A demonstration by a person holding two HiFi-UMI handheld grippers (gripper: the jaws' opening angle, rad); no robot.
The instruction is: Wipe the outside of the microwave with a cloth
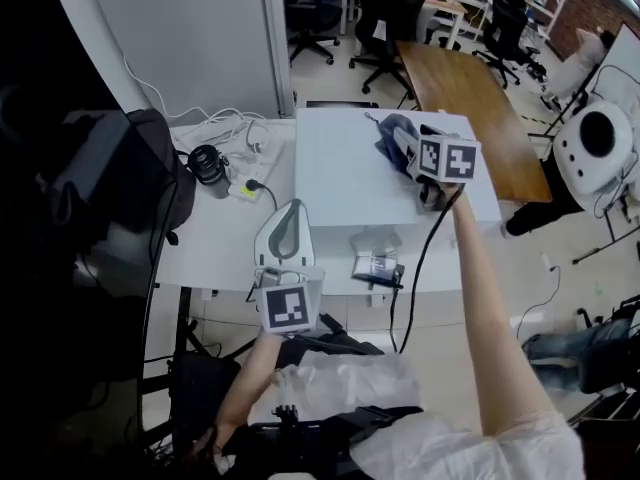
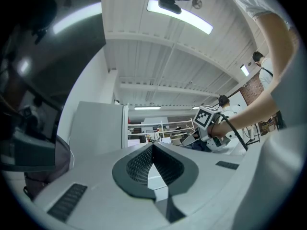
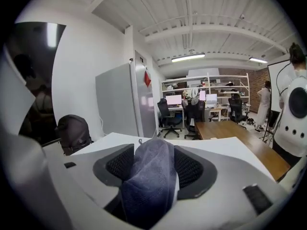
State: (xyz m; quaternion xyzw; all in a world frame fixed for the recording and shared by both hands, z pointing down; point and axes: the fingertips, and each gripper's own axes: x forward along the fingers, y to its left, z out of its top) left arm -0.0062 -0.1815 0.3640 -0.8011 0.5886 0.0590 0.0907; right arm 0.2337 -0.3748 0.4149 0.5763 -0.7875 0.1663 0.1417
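Observation:
The white microwave stands on a white table, and I look down on its top. A blue-grey cloth lies bunched near its far right corner. My right gripper reaches over that corner. In the right gripper view its jaws stand wide open with the cloth heaped between them, over the microwave's top. My left gripper hovers at the microwave's near left side. The left gripper view shows its jaws shut with nothing in them, and the right gripper beyond.
Left of the microwave are a black round cup, a power strip with white cables and a black backpack. A small packet lies at the table's front edge. A wooden table and office chairs stand behind.

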